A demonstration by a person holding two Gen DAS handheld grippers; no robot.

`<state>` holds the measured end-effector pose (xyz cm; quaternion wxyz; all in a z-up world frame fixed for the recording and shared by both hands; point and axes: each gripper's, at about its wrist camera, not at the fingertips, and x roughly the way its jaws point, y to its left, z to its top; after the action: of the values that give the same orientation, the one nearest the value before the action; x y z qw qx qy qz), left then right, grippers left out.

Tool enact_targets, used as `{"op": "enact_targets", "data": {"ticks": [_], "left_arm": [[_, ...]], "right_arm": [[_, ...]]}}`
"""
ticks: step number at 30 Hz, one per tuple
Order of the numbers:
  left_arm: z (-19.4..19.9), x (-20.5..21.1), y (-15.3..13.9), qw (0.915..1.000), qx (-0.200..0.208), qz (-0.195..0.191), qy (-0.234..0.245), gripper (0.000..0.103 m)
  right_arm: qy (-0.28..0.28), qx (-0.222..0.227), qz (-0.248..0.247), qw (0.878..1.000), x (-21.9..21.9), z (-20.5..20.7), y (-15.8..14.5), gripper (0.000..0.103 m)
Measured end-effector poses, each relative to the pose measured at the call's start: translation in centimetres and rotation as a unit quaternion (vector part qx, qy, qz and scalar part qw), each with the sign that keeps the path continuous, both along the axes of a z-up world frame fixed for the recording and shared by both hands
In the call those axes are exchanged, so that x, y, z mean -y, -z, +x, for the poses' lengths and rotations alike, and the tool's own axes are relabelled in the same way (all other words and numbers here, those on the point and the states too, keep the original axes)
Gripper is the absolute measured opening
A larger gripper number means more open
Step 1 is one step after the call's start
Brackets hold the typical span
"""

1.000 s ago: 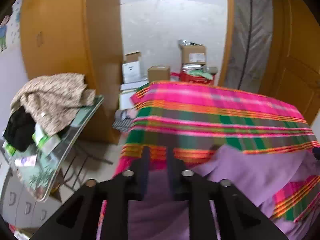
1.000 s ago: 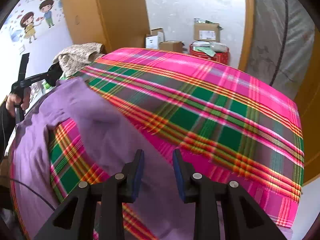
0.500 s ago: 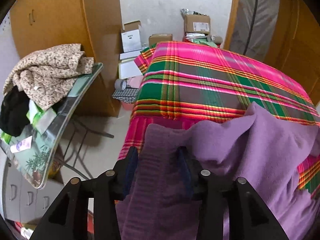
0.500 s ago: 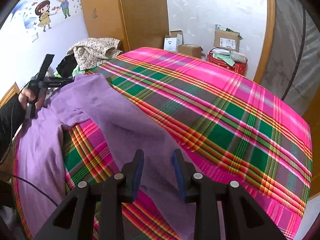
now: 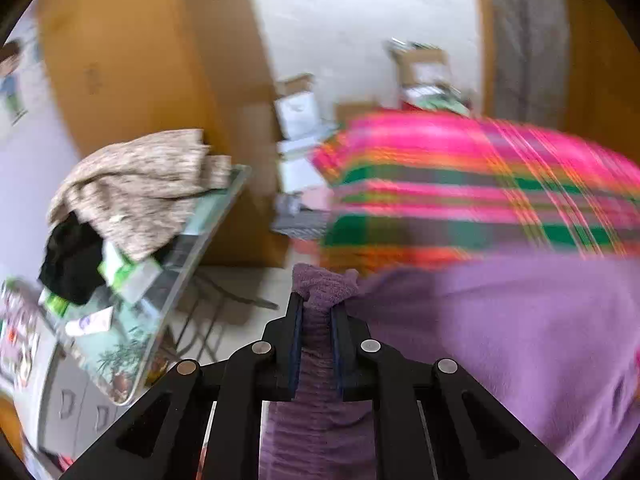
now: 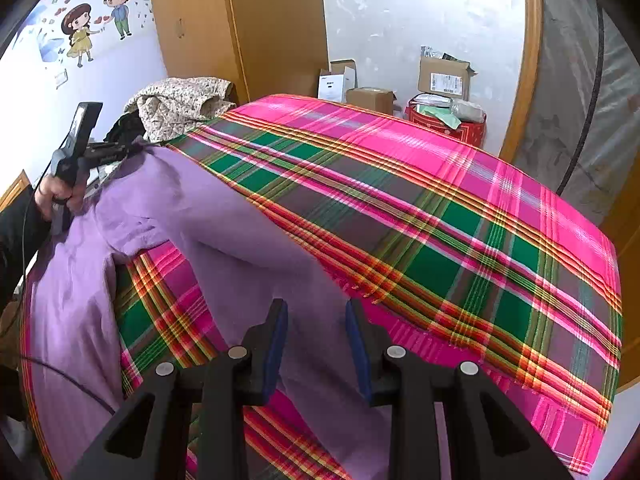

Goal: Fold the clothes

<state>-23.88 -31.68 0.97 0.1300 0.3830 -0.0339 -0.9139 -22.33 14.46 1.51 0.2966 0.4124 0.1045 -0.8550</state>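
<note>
A purple garment (image 6: 208, 216) lies spread over the plaid bedcover (image 6: 440, 200), one long part running toward the near edge. My left gripper (image 5: 318, 308) has its jaws closing on a bunched edge of the purple garment (image 5: 500, 320); the cloth is pinched between the pads and lifted off the bed's corner. In the right wrist view that left gripper (image 6: 120, 152) shows at the far left, held by a hand (image 6: 56, 192). My right gripper (image 6: 316, 312) stands open just above the garment's long part, nothing pinched.
A glass side table (image 5: 208, 248) beside the bed carries a speckled cloth pile (image 5: 136, 184) and small packets. Cardboard boxes (image 6: 444, 78) and a red bin (image 6: 444, 124) stand beyond the bed. A wooden wardrobe (image 6: 260, 28) is at the back left.
The left jaws opened wide over the purple cloth, then closed on a bunch of it, and the gripper dipped. The right gripper has stayed open and barely shifted.
</note>
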Motion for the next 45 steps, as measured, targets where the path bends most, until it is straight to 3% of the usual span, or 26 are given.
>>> {"op": "enact_targets", "data": {"ticks": [4,7,11,13,20,23,28,31,34,38,40,41,42,45], "left_arm": [[-1.7,0.8,0.8,0.9996,0.016,-0.007,-0.021,0.014],[-2.5,0.7,1.9,0.9991,0.037,-0.010,-0.019,0.022],[-1.0,2.6,0.6,0.9967,0.030,0.073,-0.018,0.026],[0.8,3.4,-0.7,0.9951,0.010,0.097,-0.015,0.027],[8.0,2.7,-2.9,0.9959,-0.024,0.087,-0.008,0.027],[12.3,1.2,-2.4,0.9972,-0.025,0.071,-0.001,0.027],[17.9,1.1,-0.4,0.9967,-0.012,0.063,-0.049,0.031],[21.3,2.7,0.8,0.9906,-0.010,0.092,-0.101,0.033],[23.7,4.5,1.9,0.9802,-0.014,0.137,-0.142,0.046],[24.9,5.4,3.0,0.9638,-0.022,0.214,-0.158,0.049],[24.6,4.7,3.1,0.9640,-0.027,0.221,-0.146,0.043],[24.4,4.3,3.1,0.9650,-0.028,0.216,-0.146,0.023],[24.2,3.9,3.1,0.9659,-0.031,0.212,-0.146,0.014],[24.5,4.0,2.4,0.9641,-0.044,0.209,-0.158,0.009]], "right_arm": [[0.007,0.000,-0.003,1.000,-0.2,-0.1,0.0,0.031],[0.009,0.000,-0.003,1.000,-0.3,0.2,0.0,0.031],[0.013,-0.003,-0.004,1.000,-0.6,0.4,-0.2,0.031],[0.019,-0.003,-0.011,1.000,-0.9,0.4,-0.3,0.031],[0.030,-0.004,-0.024,0.999,-0.9,0.8,-0.6,0.031],[0.029,-0.006,-0.026,0.999,-0.7,1.7,-0.8,0.031],[0.014,-0.010,-0.039,0.999,-0.4,5.0,-1.6,0.031],[-0.004,-0.013,-0.039,0.999,0.0,7.3,-2.0,0.031],[-0.015,-0.015,-0.044,0.999,0.4,9.4,-2.1,0.032],[-0.022,-0.011,-0.059,0.998,0.6,11.6,-1.9,0.033],[-0.022,-0.009,-0.061,0.998,0.7,12.5,-1.8,0.033],[-0.021,-0.008,-0.062,0.998,0.7,12.9,-1.7,0.033],[-0.018,-0.009,-0.063,0.998,0.5,13.1,-1.7,0.033],[-0.006,-0.010,-0.066,0.998,-0.3,13.8,-1.8,0.033]]}}
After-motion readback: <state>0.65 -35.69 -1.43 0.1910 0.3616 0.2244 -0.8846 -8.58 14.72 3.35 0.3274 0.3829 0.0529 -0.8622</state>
